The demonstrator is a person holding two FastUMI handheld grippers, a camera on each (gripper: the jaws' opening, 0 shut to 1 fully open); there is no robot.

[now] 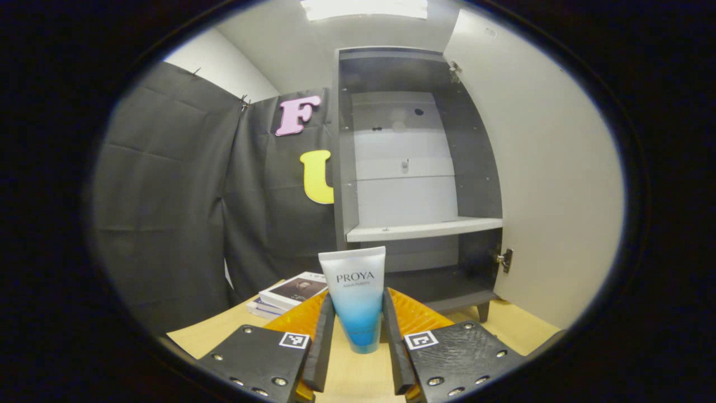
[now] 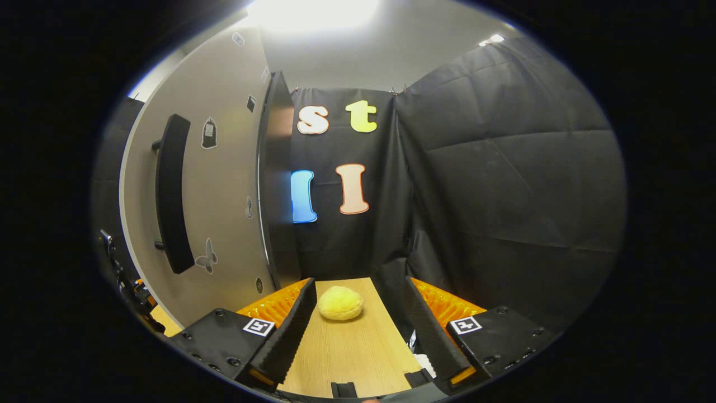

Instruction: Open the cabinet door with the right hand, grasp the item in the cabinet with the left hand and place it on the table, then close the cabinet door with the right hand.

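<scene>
Left claw [image 1: 358,336] clamps tube [image 1: 356,296] | right claw [image 2: 358,330] wide, empty | books [image 1: 291,294] beside | door [image 1: 537,168] open

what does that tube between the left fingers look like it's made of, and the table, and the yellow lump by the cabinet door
The tube looks like soft matte plastic: smooth skin, flat crimped top end, white fading to blue. The table looks like light wood or wood-look laminate, with straight grain lines and a dull sheen. The yellow lump looks spongy or foamy, with a rough, pitted surface; its exact material is unclear.
</scene>
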